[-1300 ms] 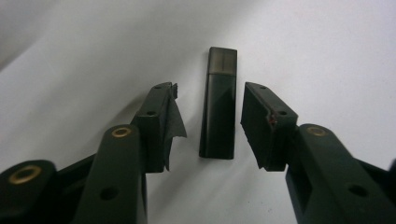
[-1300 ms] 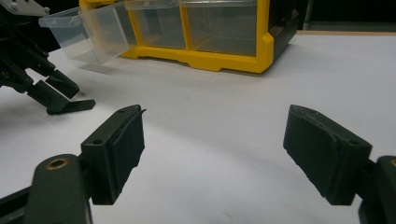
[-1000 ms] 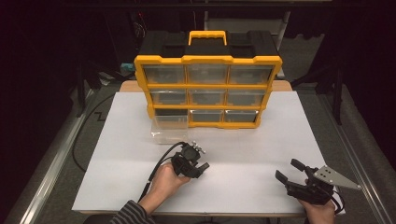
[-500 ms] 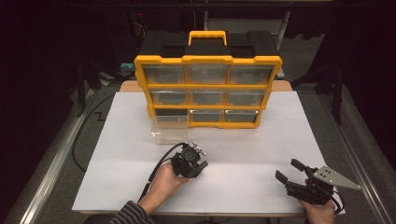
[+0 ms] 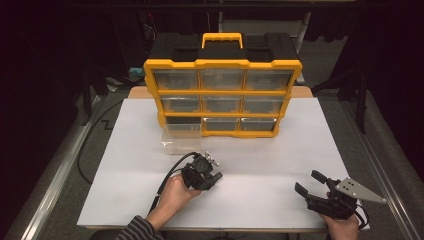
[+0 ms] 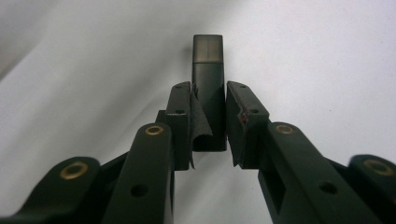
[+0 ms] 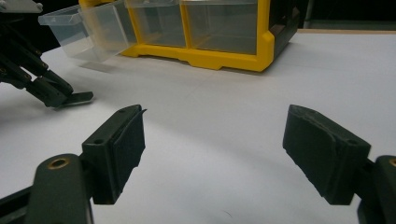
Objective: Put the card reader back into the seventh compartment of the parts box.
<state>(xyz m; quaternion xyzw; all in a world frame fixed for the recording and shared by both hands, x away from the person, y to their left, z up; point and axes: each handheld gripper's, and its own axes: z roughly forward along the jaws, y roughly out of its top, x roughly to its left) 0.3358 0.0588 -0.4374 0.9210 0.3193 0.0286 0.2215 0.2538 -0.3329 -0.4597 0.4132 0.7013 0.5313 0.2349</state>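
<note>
Currently, a small dark rectangular stick (image 6: 208, 88) is sitting between the pads of the left tongs (image 6: 208, 109), which have just been closing and are now clamping it on both flanks. A lighter, cap-like end of the stick is projecting beyond the pads over the white desk (image 6: 327, 56). Seen from the right tongs' camera, the stick (image 7: 77, 98) is lying flat on or just above the desk surface, at the tip of the left tongs (image 7: 60, 95).

Taking the yellow drawer cabinet (image 5: 222, 92) as the landmark, the left tongs (image 5: 210, 172) are pointing toward it and resting near its front, just short of the clear drawer (image 5: 181, 137) that is standing pulled out of the cabinet's bottom-left slot. The person's left hand (image 5: 175, 195) is gripping the tool body.

The right tongs (image 5: 311, 182) are lying well apart from the cabinet, toward the near right corner of the desk, held in the right hand (image 5: 342, 225). Their jaws are standing wide, with nothing between the pads (image 7: 126, 140).
</note>
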